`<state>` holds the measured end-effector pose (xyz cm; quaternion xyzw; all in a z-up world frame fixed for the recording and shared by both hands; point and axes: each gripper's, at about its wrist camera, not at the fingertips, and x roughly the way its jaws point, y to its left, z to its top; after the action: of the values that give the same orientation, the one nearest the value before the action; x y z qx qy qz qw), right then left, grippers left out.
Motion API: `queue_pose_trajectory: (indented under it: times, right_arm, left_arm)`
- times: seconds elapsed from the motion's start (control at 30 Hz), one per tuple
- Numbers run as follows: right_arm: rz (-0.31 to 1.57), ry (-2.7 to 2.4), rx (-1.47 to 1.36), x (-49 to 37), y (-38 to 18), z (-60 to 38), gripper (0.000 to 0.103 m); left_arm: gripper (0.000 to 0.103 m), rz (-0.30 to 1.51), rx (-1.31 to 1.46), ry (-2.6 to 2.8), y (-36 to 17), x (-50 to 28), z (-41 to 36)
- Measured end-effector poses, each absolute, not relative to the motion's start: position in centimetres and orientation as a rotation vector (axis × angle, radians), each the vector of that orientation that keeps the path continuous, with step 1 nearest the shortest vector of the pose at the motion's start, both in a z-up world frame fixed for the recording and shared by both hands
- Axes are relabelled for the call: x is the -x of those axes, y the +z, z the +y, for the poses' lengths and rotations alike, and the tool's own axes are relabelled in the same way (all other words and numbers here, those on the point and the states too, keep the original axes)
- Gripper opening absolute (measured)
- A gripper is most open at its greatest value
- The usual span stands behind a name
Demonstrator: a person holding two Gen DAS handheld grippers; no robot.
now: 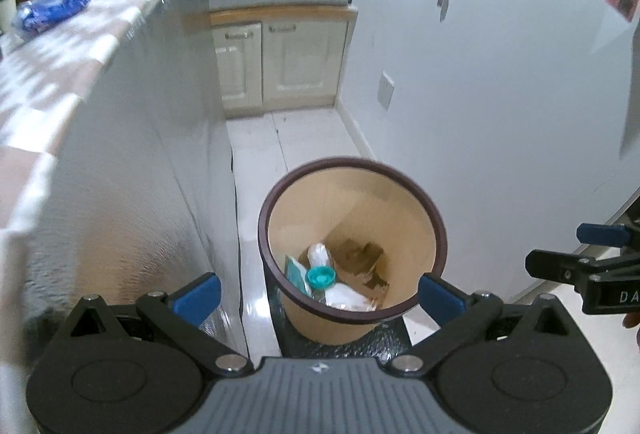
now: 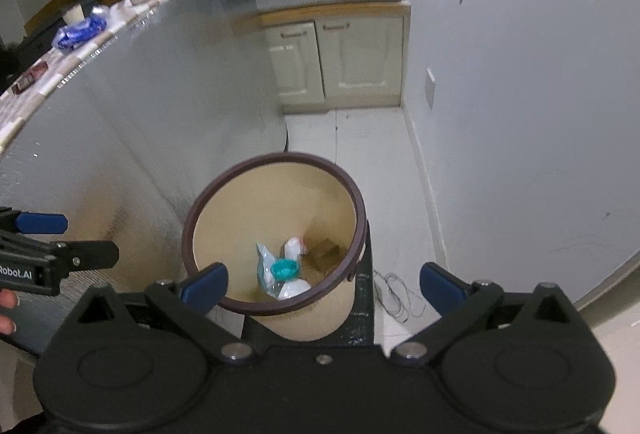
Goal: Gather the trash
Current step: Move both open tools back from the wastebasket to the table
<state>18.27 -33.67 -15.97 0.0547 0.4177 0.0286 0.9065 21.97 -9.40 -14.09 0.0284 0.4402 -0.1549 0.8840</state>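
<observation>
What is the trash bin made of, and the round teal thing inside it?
The trash bin looks like smooth matte tan plastic with a darker brown rim band, though it could be coated fiberboard. The teal lid seems to be glossy molded plastic, since it shows ridges.

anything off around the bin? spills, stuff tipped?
Nothing spilled or tipped. The bin stands upright with the trash, including a teal-capped bottle, inside. Only oddity: a loose thin wire lies tangled on the floor right of the bin. Both the left gripper and right gripper are open and empty.

Beige bin (image 1: 404,214) with dark brown rim holds a teal cap (image 1: 320,276).
</observation>
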Motion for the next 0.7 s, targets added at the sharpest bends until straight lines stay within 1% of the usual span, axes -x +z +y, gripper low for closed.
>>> queue_pose_trajectory:
  times: [0.37, 0.7]
  right_arm:
    - [0.718, 0.058, -0.102, -14.7, -11.2, -32.3, 0.103]
    - [0.572, 0.111, -0.083, -14.0, -6.2, -29.5, 0.103]
  left_arm:
    - [0.103, 0.737, -0.023, -0.344, -8.2, -18.4, -7.9]
    - [0.103, 0.593, -0.006, -0.328, -3.3, -16.6, -5.1]
